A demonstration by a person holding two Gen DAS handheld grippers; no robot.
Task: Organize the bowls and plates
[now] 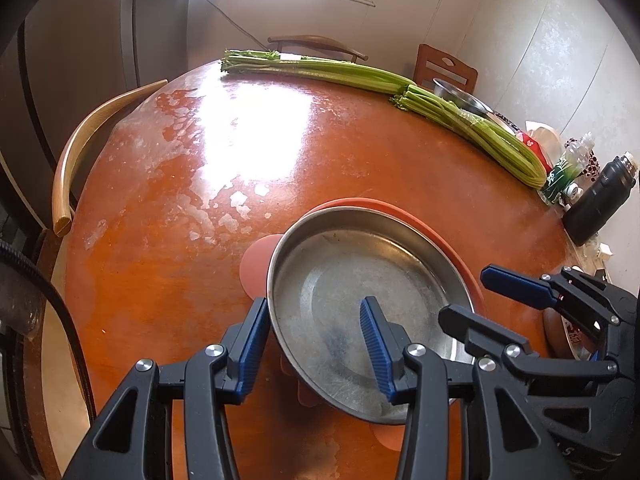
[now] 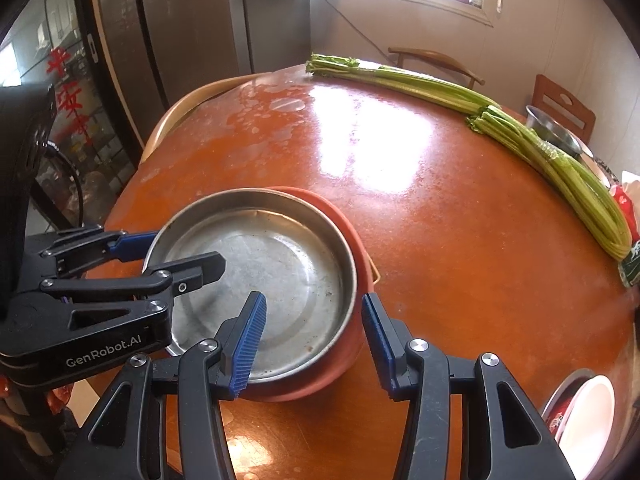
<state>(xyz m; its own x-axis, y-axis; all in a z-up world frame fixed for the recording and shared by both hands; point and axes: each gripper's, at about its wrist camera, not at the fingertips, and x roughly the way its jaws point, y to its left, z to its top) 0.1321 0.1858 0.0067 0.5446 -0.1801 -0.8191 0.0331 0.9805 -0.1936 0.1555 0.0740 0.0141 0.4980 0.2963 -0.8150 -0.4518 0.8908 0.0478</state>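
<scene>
— Round steel plate (image 1: 352,280): where?
— Nested in the orange plastic basin (image 2: 352,240) on the round brown table (image 2: 440,240).
— Grippers?
— Left gripper (image 1: 316,344) and right gripper (image 2: 314,334) each straddle its rim — whether they pinch, I cannot tell.

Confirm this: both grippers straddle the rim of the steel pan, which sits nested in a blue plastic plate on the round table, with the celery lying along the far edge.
One thing is wrong: the plate under the steel pan is orange-red, not blue, as the right wrist view shows. The rest holds: the left gripper and right gripper each straddle the pan's rim, and the celery lies along the table's far edge.
</scene>
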